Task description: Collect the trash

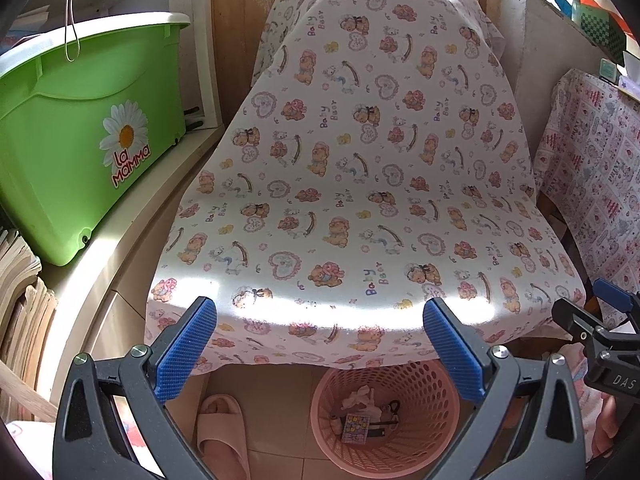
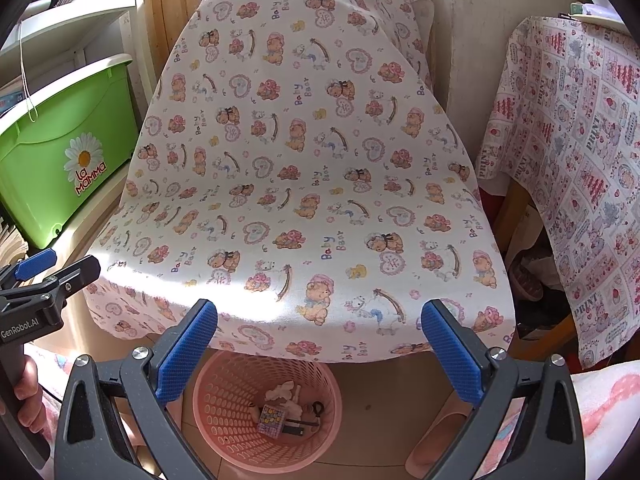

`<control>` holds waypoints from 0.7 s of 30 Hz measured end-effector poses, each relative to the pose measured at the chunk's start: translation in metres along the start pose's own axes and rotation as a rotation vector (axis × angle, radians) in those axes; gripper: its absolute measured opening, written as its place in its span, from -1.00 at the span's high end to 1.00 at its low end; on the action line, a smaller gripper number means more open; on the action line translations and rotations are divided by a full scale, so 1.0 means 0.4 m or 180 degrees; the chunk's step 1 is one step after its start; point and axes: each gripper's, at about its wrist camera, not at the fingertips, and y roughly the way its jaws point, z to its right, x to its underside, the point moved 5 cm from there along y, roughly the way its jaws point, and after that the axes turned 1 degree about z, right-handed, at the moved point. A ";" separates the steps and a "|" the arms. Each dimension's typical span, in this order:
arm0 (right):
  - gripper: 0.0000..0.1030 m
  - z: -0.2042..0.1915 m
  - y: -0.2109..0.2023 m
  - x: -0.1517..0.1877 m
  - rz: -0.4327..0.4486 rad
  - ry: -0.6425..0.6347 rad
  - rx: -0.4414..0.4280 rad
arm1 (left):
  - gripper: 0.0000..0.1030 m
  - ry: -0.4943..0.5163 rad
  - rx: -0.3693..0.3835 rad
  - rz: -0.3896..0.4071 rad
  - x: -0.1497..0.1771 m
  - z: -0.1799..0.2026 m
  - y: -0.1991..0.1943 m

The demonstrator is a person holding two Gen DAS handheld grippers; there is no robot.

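Claws: left claw (image 1: 320,344) and right claw (image 2: 320,344) both spread, holding nothing.
Trash: lies inside pink basket (image 2: 216,420) under the surface (image 2: 304,200).
Risk: probably claws bump basket, tipping trash out.

table cloth (image 1: 360,160): white, bear-and-heart print | basket (image 1: 432,440): pink, perforated | left bin (image 1: 80,152): green, daisy logo | slipper (image 1: 220,432): pink
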 end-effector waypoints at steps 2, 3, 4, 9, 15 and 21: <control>-0.99 0.001 0.001 0.000 -0.0005 -0.0001 -0.0004 | -0.98 -0.0012 0.0004 -0.0014 0.001 -0.001 0.002; -0.99 0.001 0.001 0.000 -0.0006 -0.0001 -0.0006 | -0.98 -0.0016 0.0006 -0.0020 0.002 -0.002 0.003; -0.99 0.001 0.001 0.001 -0.0009 0.0001 -0.0006 | -0.98 -0.0018 0.0003 -0.0022 0.002 -0.003 0.004; -0.99 0.001 0.002 0.002 -0.0008 0.0005 -0.0007 | -0.98 -0.0003 -0.0022 -0.0021 0.003 -0.001 0.005; -0.99 0.001 0.003 0.005 -0.0017 0.0004 -0.0001 | -0.98 0.0002 -0.0027 -0.0022 0.003 -0.002 0.006; -0.99 0.000 0.007 0.008 -0.0033 0.0012 0.0000 | -0.98 -0.0013 -0.0021 -0.0046 0.003 -0.004 0.013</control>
